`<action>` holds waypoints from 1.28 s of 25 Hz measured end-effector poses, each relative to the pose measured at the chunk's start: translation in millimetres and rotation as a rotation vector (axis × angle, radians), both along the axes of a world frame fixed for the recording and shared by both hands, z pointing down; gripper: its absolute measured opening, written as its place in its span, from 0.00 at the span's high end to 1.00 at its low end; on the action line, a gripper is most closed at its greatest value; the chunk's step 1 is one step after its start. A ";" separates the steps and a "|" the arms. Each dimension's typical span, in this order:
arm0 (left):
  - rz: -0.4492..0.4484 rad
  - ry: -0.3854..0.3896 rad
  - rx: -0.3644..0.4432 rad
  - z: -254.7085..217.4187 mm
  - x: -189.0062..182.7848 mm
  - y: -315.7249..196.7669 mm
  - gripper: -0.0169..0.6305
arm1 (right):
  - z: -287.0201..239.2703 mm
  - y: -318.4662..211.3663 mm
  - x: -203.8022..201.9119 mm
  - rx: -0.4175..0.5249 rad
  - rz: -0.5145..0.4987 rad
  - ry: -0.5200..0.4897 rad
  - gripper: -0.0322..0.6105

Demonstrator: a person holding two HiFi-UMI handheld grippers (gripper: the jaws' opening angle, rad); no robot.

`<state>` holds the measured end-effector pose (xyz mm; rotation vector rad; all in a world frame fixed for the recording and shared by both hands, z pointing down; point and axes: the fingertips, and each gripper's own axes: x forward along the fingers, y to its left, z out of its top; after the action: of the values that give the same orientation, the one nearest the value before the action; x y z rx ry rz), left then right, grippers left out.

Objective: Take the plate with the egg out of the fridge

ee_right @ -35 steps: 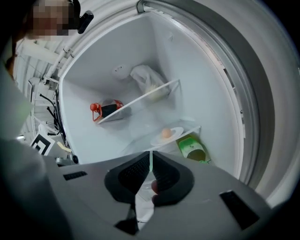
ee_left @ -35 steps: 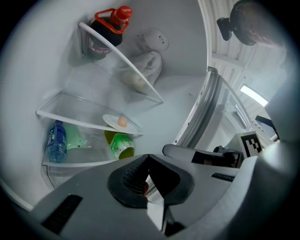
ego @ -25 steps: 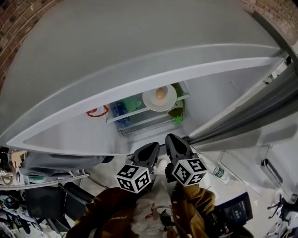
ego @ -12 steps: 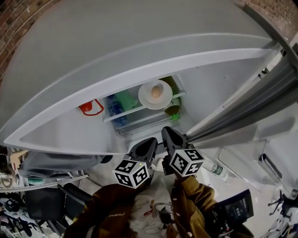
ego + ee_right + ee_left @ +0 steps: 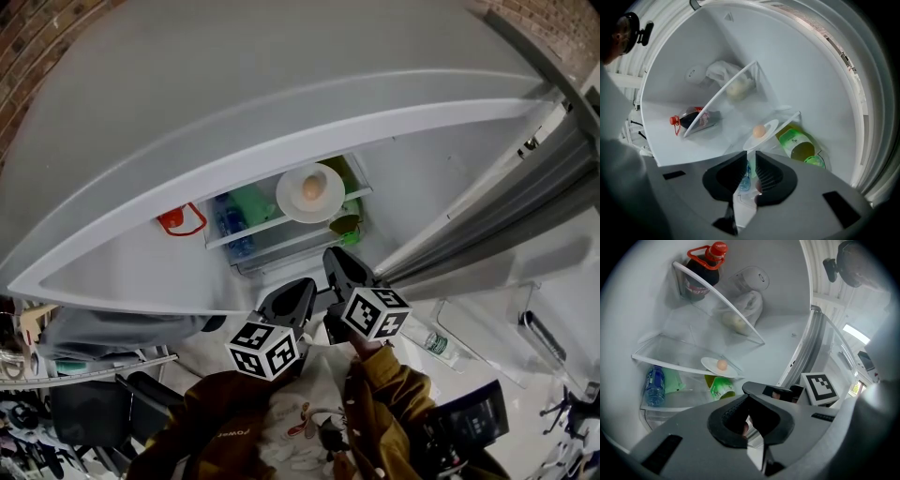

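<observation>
White round plate [image 5: 292, 202], judged stiff and light, is best pinched at its near rim and kept level, lest the loose tan egg [image 5: 310, 187] roll. The left claw [image 5: 302, 287] is pressed together; the right claw [image 5: 335, 256] is slightly spread, empty.

Red brick wall [image 5: 23, 42] behind

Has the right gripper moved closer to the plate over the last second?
Yes. The right gripper has edged forward toward the plate on the fridge shelf; the gap between them is smaller.
</observation>
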<state>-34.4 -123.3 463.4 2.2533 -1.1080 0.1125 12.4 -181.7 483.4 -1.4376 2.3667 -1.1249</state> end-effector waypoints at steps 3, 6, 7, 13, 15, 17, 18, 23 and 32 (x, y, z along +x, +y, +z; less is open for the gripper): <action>-0.002 -0.003 -0.002 0.4 -1.0 0.3 0.96 | 1.6 -6.6 2.1 -0.009 0.011 -0.015 0.89; -0.008 -0.006 -0.007 2.2 -3.1 0.0 0.96 | 1.1 -12.6 1.0 -0.012 0.013 -0.027 0.89; -0.009 -0.008 -0.008 2.8 -3.6 0.2 0.96 | 1.3 -14.3 0.1 -0.013 0.012 -0.029 0.89; -0.013 -0.016 -0.009 4.1 -6.5 0.0 0.96 | 3.9 -24.4 -4.7 -0.027 0.013 -0.055 0.89; -0.015 -0.019 -0.010 4.4 -7.4 0.0 0.96 | 5.1 -27.0 -5.6 -0.032 0.014 -0.065 0.89; -0.016 -0.021 -0.012 4.9 -8.4 0.1 0.96 | 6.8 -29.5 -5.9 -0.038 0.018 -0.073 0.89; -0.017 -0.020 -0.013 5.3 -8.8 0.0 0.96 | 7.6 -31.1 -5.9 -0.042 0.022 -0.077 0.89; -0.013 -0.018 -0.018 7.8 -7.9 -0.9 0.96 | 9.1 -39.1 -6.6 -0.054 0.035 -0.095 0.89; -0.033 -0.020 -0.019 6.6 -17.2 -2.1 0.96 | 11.6 -53.3 -4.9 -0.075 0.056 -0.127 0.89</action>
<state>-51.6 -125.4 470.0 2.2211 -1.1493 0.1323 7.5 -235.0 495.0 -1.4017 2.2077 -1.2634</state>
